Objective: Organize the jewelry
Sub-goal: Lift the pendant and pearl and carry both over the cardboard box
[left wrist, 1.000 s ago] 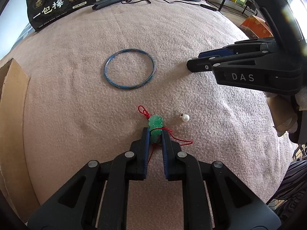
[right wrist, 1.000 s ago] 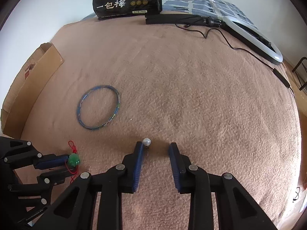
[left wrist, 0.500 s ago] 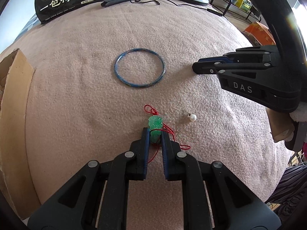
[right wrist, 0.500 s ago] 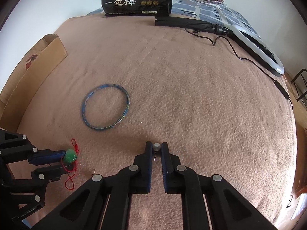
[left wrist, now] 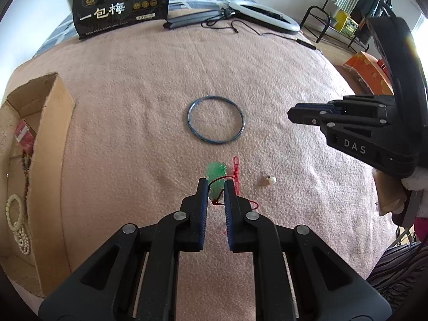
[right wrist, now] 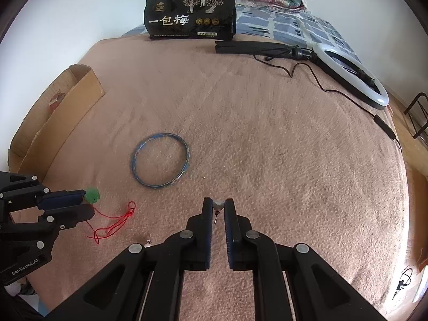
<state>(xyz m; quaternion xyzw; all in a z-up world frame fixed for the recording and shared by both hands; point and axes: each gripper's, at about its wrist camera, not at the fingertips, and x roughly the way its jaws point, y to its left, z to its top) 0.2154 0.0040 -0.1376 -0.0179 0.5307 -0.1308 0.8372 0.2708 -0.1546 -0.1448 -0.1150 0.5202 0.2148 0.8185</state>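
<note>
We hold the left gripper [left wrist: 216, 184] clenched on the green pendant [left wrist: 215, 174], which is lifted clear of the pink blanket [left wrist: 149, 85], its red cord [left wrist: 236, 172] trailing down to the right. In the right wrist view the same pendant [right wrist: 92, 195] sits at the tip of the left gripper [right wrist: 87, 204], with the cord [right wrist: 115, 220] looping onto the blanket near us. Our right gripper [right wrist: 218, 206] grasps a pearl earring [right wrist: 218, 205] between its tips, the post hanging below. A second pearl earring [left wrist: 270, 180] lies on the blanket just right of the cord. The blue bangle [left wrist: 215, 122] lies flat farther away, between the two grippers and apart from both. At the far left stands the cardboard box [left wrist: 50, 144], with bead bracelets [left wrist: 17, 219] inside. At the far edge we see a black snack bag [right wrist: 190, 13] and a ring light [right wrist: 353, 75] to the right.
</note>
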